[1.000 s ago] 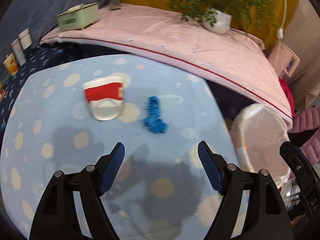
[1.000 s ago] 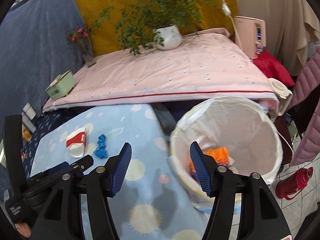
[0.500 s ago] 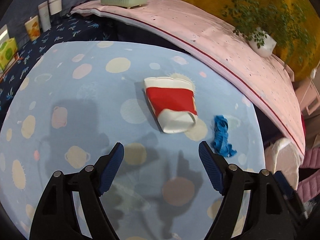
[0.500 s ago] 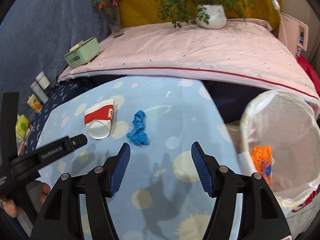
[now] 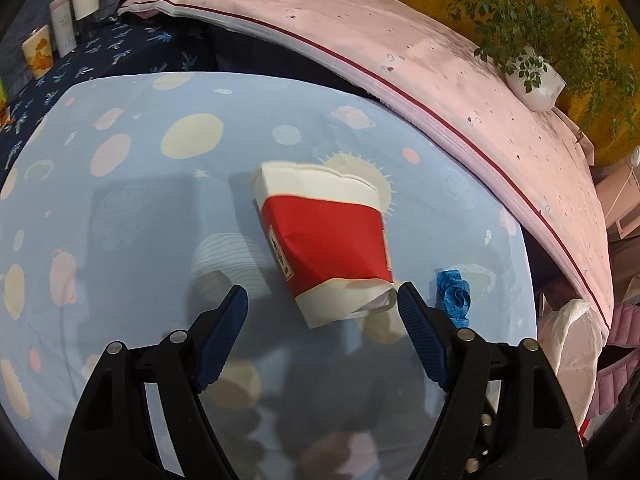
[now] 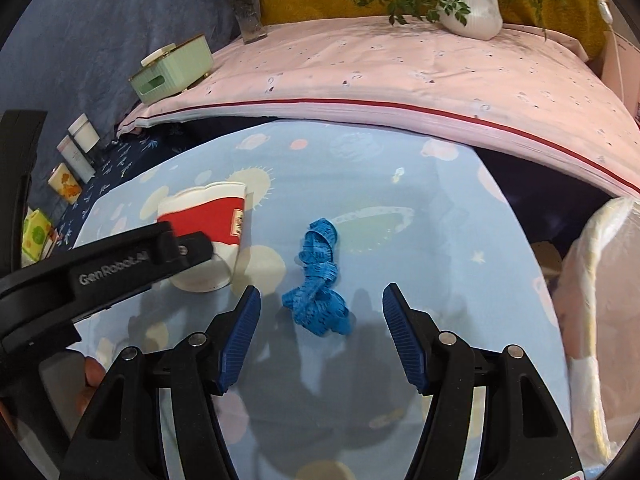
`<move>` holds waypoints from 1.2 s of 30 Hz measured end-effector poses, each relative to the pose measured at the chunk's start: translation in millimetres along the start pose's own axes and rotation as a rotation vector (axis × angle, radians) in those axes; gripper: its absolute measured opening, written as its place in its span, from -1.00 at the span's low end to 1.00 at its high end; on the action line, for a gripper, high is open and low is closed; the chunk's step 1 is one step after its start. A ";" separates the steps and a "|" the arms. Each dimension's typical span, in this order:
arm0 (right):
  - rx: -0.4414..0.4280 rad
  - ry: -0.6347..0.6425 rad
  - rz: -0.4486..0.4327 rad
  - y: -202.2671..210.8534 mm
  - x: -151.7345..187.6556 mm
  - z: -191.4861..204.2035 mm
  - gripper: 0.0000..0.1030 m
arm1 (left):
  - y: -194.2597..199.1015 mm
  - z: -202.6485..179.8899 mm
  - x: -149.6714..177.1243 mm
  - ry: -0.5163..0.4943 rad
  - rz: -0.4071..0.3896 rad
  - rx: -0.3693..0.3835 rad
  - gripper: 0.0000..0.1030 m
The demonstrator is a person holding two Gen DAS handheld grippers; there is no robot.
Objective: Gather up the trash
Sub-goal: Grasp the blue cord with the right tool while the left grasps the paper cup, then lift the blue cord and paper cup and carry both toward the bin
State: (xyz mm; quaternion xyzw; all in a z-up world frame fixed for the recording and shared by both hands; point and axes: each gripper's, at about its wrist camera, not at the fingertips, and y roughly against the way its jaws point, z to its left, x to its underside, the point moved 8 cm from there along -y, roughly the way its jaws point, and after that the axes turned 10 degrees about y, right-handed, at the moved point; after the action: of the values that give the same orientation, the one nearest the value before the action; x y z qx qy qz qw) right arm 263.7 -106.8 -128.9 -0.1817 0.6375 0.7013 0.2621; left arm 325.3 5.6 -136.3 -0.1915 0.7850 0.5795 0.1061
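A crushed red and white paper cup (image 5: 324, 240) lies on its side on the light blue table cloth (image 5: 160, 200). My left gripper (image 5: 322, 298) is open, and the cup's near end reaches between its blue fingertips without touching them. A crumpled blue tape (image 6: 318, 280) lies to the right of the cup (image 6: 208, 220). My right gripper (image 6: 320, 294) is open right over the tape's near end, its pads clear of it. The left gripper's black arm (image 6: 100, 268) covers part of the cup in the right wrist view. The blue tape (image 5: 454, 296) peeks out beside the left gripper's right finger.
A white-lined bin (image 6: 600, 300) stands off the table's right edge. Behind the table is a pink-covered surface (image 6: 400, 68) with a green box (image 6: 172, 70), a vase (image 6: 248, 12) and a potted plant (image 6: 472, 8). Small cartons (image 5: 60, 32) stand at the far left.
Both grippers moved left and down toward the table. The cup now lies at the left gripper's fingertips and the tape at the right gripper's. The bin slid out to the right edge.
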 end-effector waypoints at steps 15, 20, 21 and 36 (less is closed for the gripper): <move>-0.015 0.026 0.024 -23.2 4.1 -0.1 -0.49 | -14.5 -0.2 2.4 -0.036 0.000 0.012 0.12; -0.013 -0.012 0.013 -13.0 9.3 -8.8 -0.53 | -8.9 -0.8 9.4 -0.048 0.002 0.023 0.12; -0.014 -0.022 0.011 -10.2 10.6 -11.0 -0.54 | -6.9 -0.7 11.3 -0.051 0.001 0.025 0.12; -0.008 -0.086 -0.026 38.4 32.9 -26.7 -0.55 | 28.8 -8.7 47.6 -0.083 -0.007 0.041 0.12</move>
State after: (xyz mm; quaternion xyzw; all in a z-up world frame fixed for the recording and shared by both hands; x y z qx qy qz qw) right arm 212.3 -130.6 -120.8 -0.1609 0.6206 0.7073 0.2977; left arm 270.5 -3.7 -127.2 -0.1678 0.7911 0.5702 0.1443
